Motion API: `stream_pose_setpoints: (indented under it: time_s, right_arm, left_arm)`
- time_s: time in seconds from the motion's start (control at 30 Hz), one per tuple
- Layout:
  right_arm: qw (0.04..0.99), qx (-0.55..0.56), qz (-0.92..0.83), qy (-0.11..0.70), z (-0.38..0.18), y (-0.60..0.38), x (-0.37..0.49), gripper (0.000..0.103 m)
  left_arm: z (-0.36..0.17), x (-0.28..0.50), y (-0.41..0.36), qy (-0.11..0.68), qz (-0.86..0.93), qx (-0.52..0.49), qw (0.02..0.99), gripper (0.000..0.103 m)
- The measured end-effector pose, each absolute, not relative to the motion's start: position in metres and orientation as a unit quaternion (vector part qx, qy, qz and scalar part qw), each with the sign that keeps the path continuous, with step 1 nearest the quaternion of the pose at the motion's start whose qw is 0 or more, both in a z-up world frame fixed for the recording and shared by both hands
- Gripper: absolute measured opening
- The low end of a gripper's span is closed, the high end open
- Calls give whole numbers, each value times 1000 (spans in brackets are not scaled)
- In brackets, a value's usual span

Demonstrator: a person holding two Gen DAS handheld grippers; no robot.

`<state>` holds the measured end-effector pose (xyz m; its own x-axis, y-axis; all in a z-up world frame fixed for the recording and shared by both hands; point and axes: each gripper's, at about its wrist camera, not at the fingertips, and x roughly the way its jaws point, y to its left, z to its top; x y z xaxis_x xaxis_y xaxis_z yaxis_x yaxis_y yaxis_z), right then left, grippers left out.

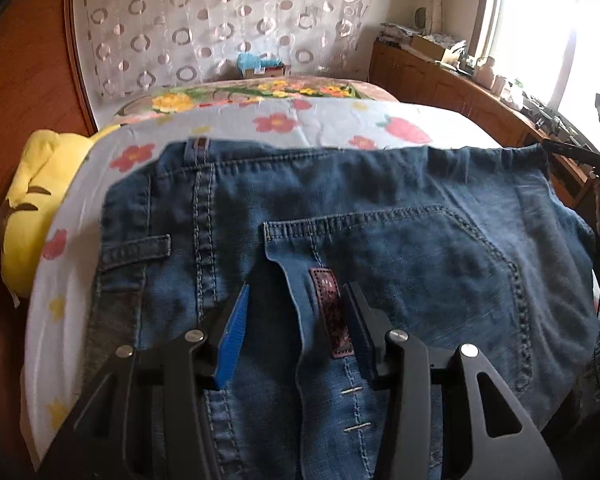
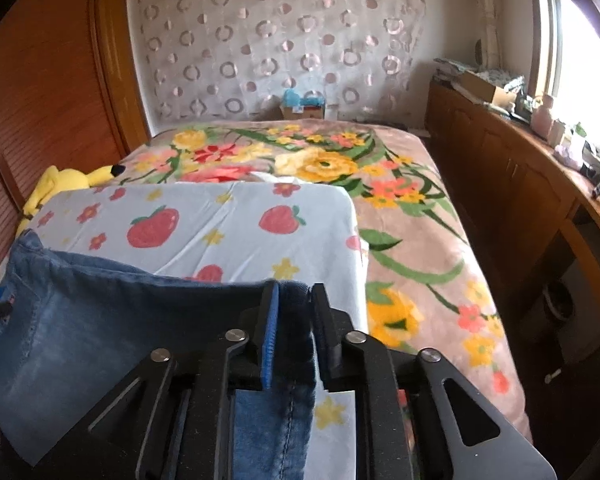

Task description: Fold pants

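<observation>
Strawberry-print cotton sheet under stitched blue denim pants; left gripper apart, right gripper clamped on denim edge.

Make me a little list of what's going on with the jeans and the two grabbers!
jeans: blue denim, spread on the strawberry sheet
sheet: lies over a flowered blanket on the bed
left gripper: open, over the jeans near the back pocket, a denim flap and red label between its fingers, not pinched
right gripper: shut on the jeans' edge
toy: yellow plush beside the sheet
fold: not finished, jeans mostly flat
</observation>
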<state>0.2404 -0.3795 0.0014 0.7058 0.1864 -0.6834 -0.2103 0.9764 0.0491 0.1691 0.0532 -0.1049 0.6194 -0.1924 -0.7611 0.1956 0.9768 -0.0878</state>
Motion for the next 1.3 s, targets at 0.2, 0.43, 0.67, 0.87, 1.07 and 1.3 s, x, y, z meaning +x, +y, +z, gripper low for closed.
stream_pose_setpoints:
  time_s: [0.2, 0.43, 0.67, 0.87, 1.07, 1.3]
  right_arm:
    - [925, -16, 112, 363, 6, -381, 215, 50]
    - [924, -11, 106, 367, 2, -383, 174, 59]
    - [925, 12, 92, 369, -10, -393, 132, 61]
    - [924, 21, 84, 374, -25, -398, 111, 61]
    - [933, 10, 58, 355, -28, -399, 93, 61]
    - [928, 32, 84, 362, -30, -400, 80, 61]
  left_arm:
    - [-110, 165, 48, 412, -99, 9, 906, 50]
    - [-111, 162, 49, 407, -84, 2, 909, 51]
    - [-113, 158, 48, 403, -76, 9, 912, 52]
    - [-112, 156, 44, 401, -74, 26, 913, 52]
    - [-93, 142, 33, 382, -60, 43, 921, 51]
    - [-50, 113, 16, 354, -89, 18, 931, 51]
